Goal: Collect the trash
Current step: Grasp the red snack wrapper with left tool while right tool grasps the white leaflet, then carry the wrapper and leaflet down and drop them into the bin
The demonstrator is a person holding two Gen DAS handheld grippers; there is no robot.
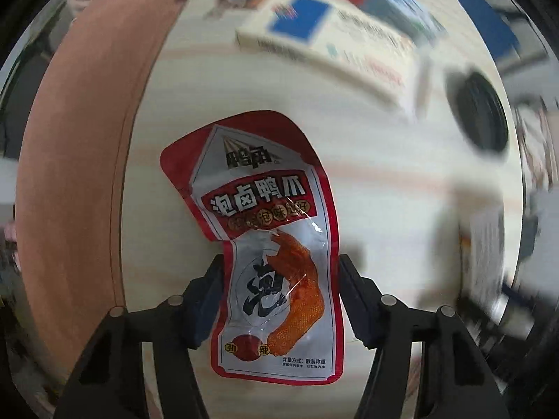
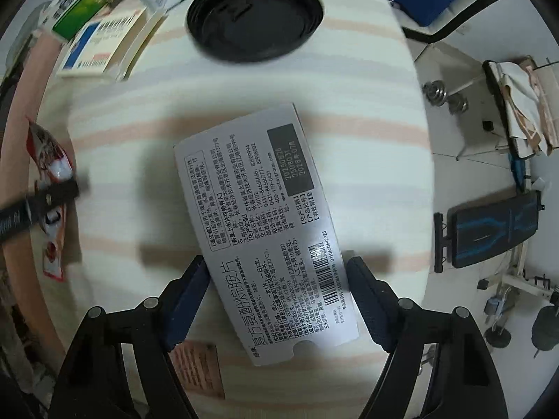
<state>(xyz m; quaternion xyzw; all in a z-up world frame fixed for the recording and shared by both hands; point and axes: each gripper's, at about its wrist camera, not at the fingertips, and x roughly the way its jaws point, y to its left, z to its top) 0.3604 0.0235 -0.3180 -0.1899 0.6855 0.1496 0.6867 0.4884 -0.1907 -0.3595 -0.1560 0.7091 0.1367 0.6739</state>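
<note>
No bin or bag shows in either view; the only container-like things are boxes on the table (image 2: pixel 349 80), which has a pale cloth w/ faint pink stripes.

Left gripper (image 1: pixel 279 279) is clamped on a snack packet (image 1: pixel 269 244); its fingers (image 1: pixel 209 289) press the lower half from both sides and the packet stands up over the table, top end bent to the left. In the right wrist view the same packet shows at the far left edge w/ a black finger across it.

Right gripper (image 2: pixel 276 279) grasps a flat grey medicine box (image 2: pixel 258 216) by its long edges, both pads touching; the box is held just above the cloth and throws a shadow on it, tuck flap end nearest the camera.

Beyond: a round black lid (image 2: pixel 255 14) lies on the table; left of it a white box w/ a blue panel (image 2: pixel 101 45); further back a green-and-white box (image 2: pixel 75 8) and other cartons, blurred. A small brown paper (image 2: pixel 199 366) lies under the right gripper. Off the table to the right, floor w/ dumbbells (image 2: pixel 443 96) and a black bench (image 2: pixel 489 234).

Writing: packet reads 泡卤鸭爪 over a picture of a duck foot, red border; box reads 复方氨酚烷胺片, w/ barcode and dates 20250826, 250803, 2028年07月; other labels too blurred to read.
</note>
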